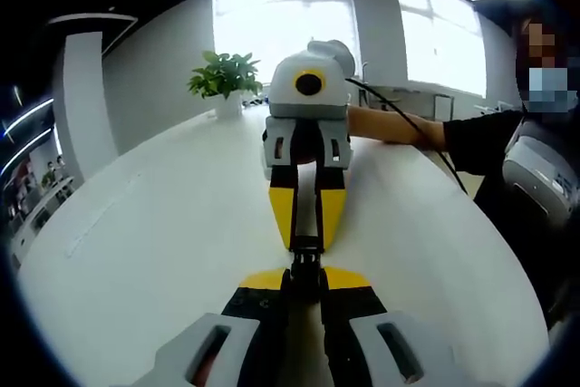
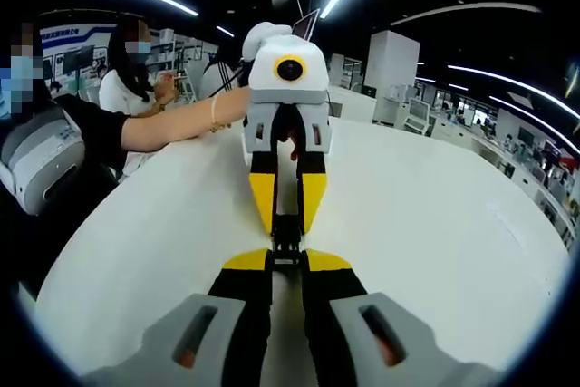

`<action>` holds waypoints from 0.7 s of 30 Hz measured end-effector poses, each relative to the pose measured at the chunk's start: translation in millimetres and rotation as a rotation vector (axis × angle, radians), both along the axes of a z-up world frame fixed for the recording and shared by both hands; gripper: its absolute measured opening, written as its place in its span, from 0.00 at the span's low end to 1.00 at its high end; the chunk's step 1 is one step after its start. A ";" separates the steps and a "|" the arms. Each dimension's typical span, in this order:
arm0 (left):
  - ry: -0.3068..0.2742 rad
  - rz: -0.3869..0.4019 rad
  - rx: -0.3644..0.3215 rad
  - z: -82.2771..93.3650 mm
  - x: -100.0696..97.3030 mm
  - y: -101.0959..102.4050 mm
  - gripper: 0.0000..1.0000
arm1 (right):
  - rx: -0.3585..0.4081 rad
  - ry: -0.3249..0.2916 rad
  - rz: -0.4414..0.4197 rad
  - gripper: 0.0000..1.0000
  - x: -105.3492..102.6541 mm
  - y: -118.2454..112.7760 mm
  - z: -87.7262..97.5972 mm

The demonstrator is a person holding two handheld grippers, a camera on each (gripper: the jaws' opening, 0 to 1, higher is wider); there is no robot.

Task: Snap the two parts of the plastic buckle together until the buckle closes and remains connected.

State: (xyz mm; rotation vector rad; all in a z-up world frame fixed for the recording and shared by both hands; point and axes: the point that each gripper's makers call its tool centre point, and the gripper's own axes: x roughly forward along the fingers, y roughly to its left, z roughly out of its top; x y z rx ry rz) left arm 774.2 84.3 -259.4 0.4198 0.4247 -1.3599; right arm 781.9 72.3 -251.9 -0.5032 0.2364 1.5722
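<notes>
Meeting mid-table, left gripper [image 1: 305,275] and right gripper [image 2: 286,258] each clench the buckle [image 1: 306,256], bare tabletop [image 1: 163,224] around

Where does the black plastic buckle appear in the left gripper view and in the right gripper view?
Left gripper view: the buckle is low in the centre, between the near jaws and the tips of the facing right gripper.
Right gripper view: the buckle is just below the centre, between the near jaws and the tips of the facing left gripper.
Shared landmark: the white table under both grippers.
</notes>
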 end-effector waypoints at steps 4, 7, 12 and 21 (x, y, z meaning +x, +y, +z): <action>0.015 -0.008 -0.010 -1.0 -3.1 -3.5 0.12 | 0.008 0.015 0.008 0.13 -1.8 3.0 -0.2; 0.020 -0.005 -0.013 -1.0 -2.2 -3.2 0.12 | 0.010 0.018 0.007 0.13 -0.8 3.2 -0.1; 0.018 -0.004 -0.010 -1.3 -2.4 -3.4 0.13 | 0.011 0.021 0.004 0.13 0.6 3.2 0.2; -0.073 -0.013 0.004 -0.4 1.1 -3.0 0.14 | 0.025 0.017 -0.013 0.13 2.9 3.7 0.5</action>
